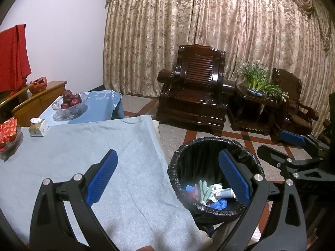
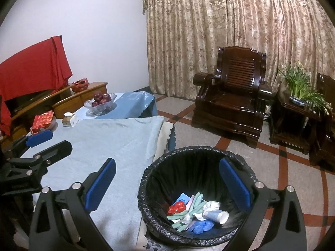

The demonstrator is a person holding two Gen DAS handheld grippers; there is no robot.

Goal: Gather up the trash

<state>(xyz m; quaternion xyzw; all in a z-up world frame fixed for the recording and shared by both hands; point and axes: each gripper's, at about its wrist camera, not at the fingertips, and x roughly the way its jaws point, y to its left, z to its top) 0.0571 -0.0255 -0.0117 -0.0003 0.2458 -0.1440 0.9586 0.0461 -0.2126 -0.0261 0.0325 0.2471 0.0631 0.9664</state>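
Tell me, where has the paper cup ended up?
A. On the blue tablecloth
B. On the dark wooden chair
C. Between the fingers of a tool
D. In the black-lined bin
D: the cup lies on its side among other trash inside the bin, and both the left tool and the right tool are open and hold nothing.

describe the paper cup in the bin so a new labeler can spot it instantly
Start at the round bin lined with a black plastic bag, beside the table draped in pale blue cloth. At its bottom, the pale blue paper cup lies on its side, right of the green rubber gloves, its white open mouth showing.
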